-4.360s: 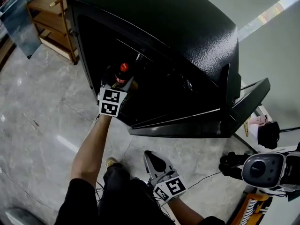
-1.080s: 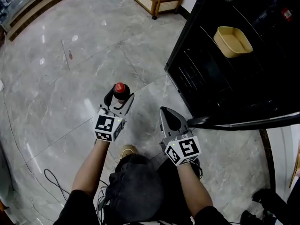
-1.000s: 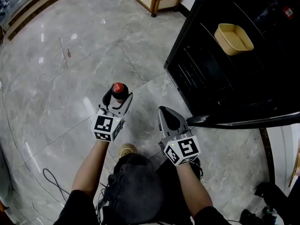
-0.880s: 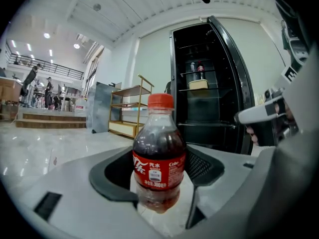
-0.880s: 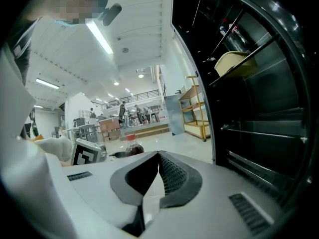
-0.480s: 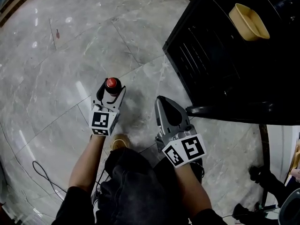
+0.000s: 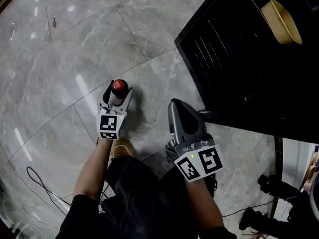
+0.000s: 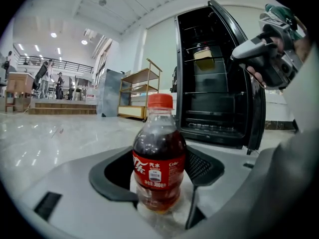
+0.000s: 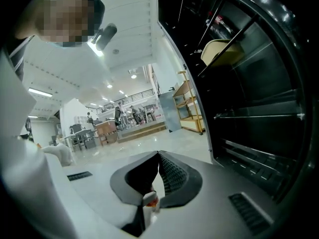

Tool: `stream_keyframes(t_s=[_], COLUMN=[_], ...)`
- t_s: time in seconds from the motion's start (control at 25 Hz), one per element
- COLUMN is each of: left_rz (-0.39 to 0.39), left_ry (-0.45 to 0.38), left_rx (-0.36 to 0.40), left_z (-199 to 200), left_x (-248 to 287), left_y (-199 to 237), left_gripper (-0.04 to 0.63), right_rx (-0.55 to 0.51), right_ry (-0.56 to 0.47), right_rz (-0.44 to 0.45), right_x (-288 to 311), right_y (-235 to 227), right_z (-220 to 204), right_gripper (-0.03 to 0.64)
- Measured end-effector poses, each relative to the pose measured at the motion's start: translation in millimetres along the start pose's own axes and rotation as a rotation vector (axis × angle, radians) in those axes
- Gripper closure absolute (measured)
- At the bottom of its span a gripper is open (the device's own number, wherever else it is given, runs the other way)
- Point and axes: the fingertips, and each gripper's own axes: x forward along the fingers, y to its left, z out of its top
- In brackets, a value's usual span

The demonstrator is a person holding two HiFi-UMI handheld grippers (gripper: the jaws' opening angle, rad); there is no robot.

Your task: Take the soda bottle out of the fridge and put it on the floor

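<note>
One soda bottle (image 8: 158, 156), one fridge (image 7: 239, 68) and two hand-held grippers are in view, along with a single tan dish (image 7: 281, 20) on a wire shelf inside the fridge. The left gripper (image 7: 116, 94) is clamped on the soda bottle, its two dark jaws pressing the lower body from either side. The bottle stands upright between them, out in front of the open fridge and off to its left in the head view. It is low over the floor (image 7: 55, 49), but whether its base touches the floor cannot be told. The right gripper (image 9: 158, 157) has its jaws together at the tips with nothing between them. It sits near the fridge's open front, closer to the fridge than the left gripper is. Both of the person's forearms reach forward and down, the left forearm (image 7: 92, 169) bare and nearly straight, and each gripper is held close to level. The bottle is clear plastic with a rounded shoulder, filled with dark brown liquid, and has a red cap and a red label band. The fridge is black and boxy, its door swung open, with thin wire racks inside. The floor is glossy grey marble-look tile with pale veins and thin joints. The gripper bodies are smooth grey, and their dark jaw pads are ribbed on the inner faces.
</note>
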Motion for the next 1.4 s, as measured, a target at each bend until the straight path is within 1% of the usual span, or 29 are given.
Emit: stream_keyframes(t_s=[0.16,0.32,0.44,0.76,0.96,1.16,1.4], left_rz=[0.021,0.033,0.033,0.025,0.029,0.026,0.029], left_ry=[0.008,0.015,0.011,0.019,0.015,0.032,0.03], left_rx=[-0.015,-0.028,-0.023,-0.001,-0.006,-0.021,-0.031], left_z=[-11.1,-19.3,-23.6,-26.8,-26.9,-29.7,-30.8], left_x=[2.0,1.1,-1.7,-6.5,-6.4,-5.2,-2.8], left_y=[4.3,6.1,4.7,0.4,1.4,-0.1,-3.8], left_gripper=[0.291,0.291,0.291,0.29,0.29,0.289,0.173], right_rx=[-0.008,0.01,0.013,0.018,0.019,0.026,0.028], right_ry=[0.018,0.024,0.031,0.035,0.033,0.04,0.044], right_rz=[0.006,-0.02,-0.03,-0.021,-0.021,-0.024,-0.022], right_x=[3.1,1.5,1.7,1.7,0.0,-1.7,-1.3], right_y=[-0.3,-7.9,-10.0,-4.1,-3.7,-5.7,-4.4], right_z=[-6.9,-9.4,-11.4,-11.7,-10.9,-12.4,-11.7], right_gripper=[0.594,0.594,0.594,0.594,0.594,0.594,0.594])
